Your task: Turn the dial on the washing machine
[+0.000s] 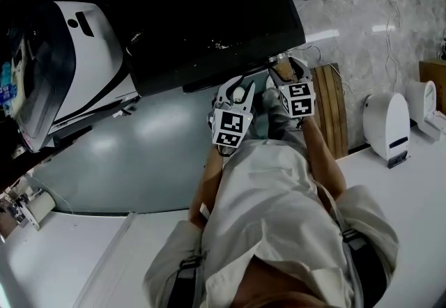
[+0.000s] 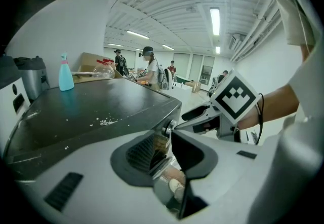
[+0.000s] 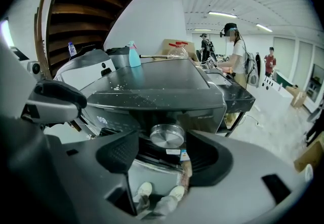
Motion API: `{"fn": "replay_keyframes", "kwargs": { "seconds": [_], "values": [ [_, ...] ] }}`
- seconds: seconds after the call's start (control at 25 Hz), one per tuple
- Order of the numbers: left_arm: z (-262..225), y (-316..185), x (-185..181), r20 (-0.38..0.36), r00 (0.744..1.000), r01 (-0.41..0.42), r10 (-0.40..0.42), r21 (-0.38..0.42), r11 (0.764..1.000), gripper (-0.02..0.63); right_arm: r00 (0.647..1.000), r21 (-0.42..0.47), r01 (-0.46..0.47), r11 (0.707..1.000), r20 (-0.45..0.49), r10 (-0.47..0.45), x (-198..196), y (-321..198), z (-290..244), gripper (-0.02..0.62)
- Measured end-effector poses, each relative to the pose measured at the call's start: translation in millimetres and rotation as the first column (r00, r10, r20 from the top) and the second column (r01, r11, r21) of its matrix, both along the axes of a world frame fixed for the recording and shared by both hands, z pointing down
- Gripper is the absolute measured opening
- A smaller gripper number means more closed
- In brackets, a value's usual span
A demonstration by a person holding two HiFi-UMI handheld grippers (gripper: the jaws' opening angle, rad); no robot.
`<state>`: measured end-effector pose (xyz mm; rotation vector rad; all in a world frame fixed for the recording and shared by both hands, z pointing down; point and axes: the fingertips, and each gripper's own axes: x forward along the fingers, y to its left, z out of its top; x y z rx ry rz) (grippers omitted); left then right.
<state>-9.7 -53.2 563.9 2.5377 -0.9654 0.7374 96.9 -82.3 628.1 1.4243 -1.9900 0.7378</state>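
Note:
The washing machine (image 1: 209,14) has a black top, and a round silver dial (image 3: 167,136) sits on its front panel. In the right gripper view the dial lies between the jaws of my right gripper (image 3: 163,149), which is open, with a thin gap on each side of the dial. The left gripper view shows my right gripper (image 2: 174,125) reaching to the dial (image 2: 167,129) at the machine's front corner. My left gripper (image 2: 167,142) is held beside it, narrowly open with nothing between its jaws. From the head view the dial is hidden under the top's edge; both grippers (image 1: 240,90) (image 1: 280,70) are at that edge.
A blue spray bottle (image 3: 133,56) stands on the machine's top. A white appliance (image 1: 77,56) is at the left, a wooden pallet (image 1: 331,108) and a white device (image 1: 387,125) at the right. My legs and shoes (image 3: 152,192) are below the jaws. People (image 3: 233,50) stand in the background.

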Motion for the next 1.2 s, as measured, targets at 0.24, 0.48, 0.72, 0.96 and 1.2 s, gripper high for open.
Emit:
{"fn": "replay_keyframes", "kwargs": {
  "seconds": [0.24, 0.48, 0.72, 0.96, 1.2],
  "values": [
    [6.0, 0.1, 3.7, 0.006, 1.000, 0.002, -0.002, -0.011, 1.000, 0.107, 1.000, -0.009, 0.003, 1.000, 0.002, -0.003, 1.0, -6.4, 11.2, 0.302],
    [13.6, 0.7, 6.3, 0.012, 1.000, 0.004, -0.004, -0.028, 1.000, 0.107, 1.000, -0.021, 0.011, 1.000, 0.006, -0.011, -0.6, -9.7, 17.6, 0.304],
    [17.1, -0.9, 6.4, 0.016, 1.000, 0.010, -0.009, -0.040, 0.999, 0.107, 1.000, -0.022, 0.005, 1.000, 0.010, -0.005, -1.9, -15.0, 21.5, 0.299],
    [20.4, 0.5, 3.1, 0.022, 1.000, 0.014, -0.013, -0.048, 0.999, 0.107, 1.000, -0.022, -0.014, 1.000, -0.004, 0.014, 0.6, -17.2, 24.8, 0.256],
    [21.1, 2.1, 1.0, 0.024, 1.000, 0.013, -0.012, -0.052, 0.999, 0.107, 1.000, -0.027, -0.017, 0.999, -0.004, 0.017, 0.0, -18.3, 27.6, 0.264]
  ]
}}
